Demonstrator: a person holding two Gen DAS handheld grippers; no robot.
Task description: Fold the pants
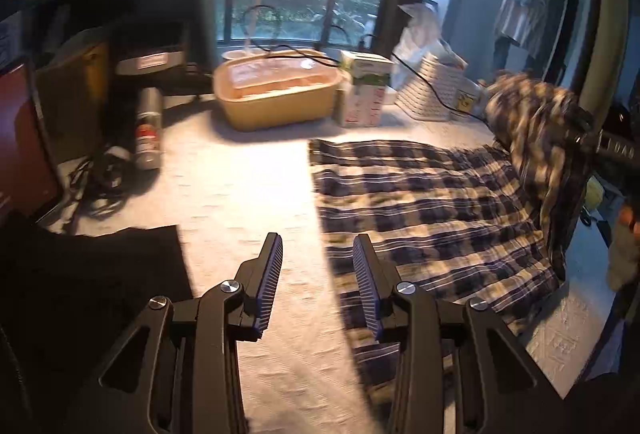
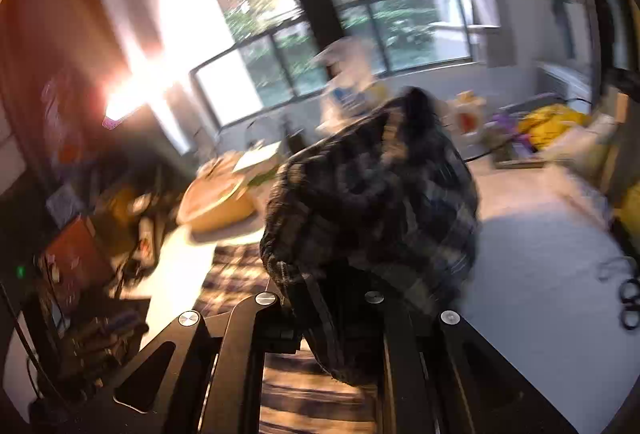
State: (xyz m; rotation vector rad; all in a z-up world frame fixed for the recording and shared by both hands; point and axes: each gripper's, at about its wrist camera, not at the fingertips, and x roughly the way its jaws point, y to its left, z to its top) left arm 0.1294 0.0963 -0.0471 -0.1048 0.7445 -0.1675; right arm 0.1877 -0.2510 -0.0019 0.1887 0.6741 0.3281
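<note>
Blue-and-cream plaid pants [image 1: 420, 202] lie spread on the white table cover [image 1: 240, 186] in the left wrist view. Their right end [image 1: 536, 114] is lifted and bunched in the air, blurred by motion. My right gripper [image 1: 578, 134] comes in from the right edge and grips that raised end. In the right wrist view, the bunched plaid cloth [image 2: 372, 186] fills the middle, and my right gripper [image 2: 336, 286] is shut on it with its fingertips hidden under the fabric. My left gripper [image 1: 317, 236] hovers open over the pants' near left edge, with nothing between its fingers.
At the back of the table stand a tan basin [image 1: 276, 94], a white carton [image 1: 366, 90] and a white slatted basket [image 1: 432, 90]. A spray can [image 1: 149, 130] and tangled cables [image 1: 96, 182] lie at the left. A black cloth [image 1: 100, 274] covers the near left corner.
</note>
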